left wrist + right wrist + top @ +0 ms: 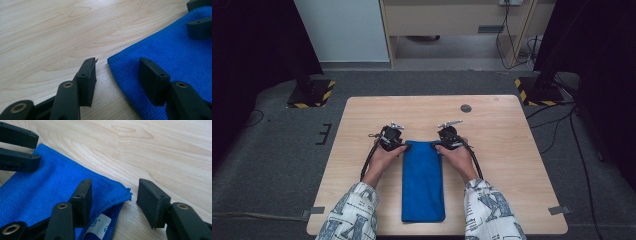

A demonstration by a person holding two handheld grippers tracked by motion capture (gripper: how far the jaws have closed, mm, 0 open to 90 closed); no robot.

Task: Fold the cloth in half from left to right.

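- Blue cloth (423, 182) lies folded lengthwise on the worktop (507, 150), its far corners at the two sets of jaws.
- Left gripper (117, 75): jaws apart, straddling one corner, one jaw over cloth, the other over bare wood.
- Right gripper (113, 197): jaws apart, straddling the other corner, not pinching it.
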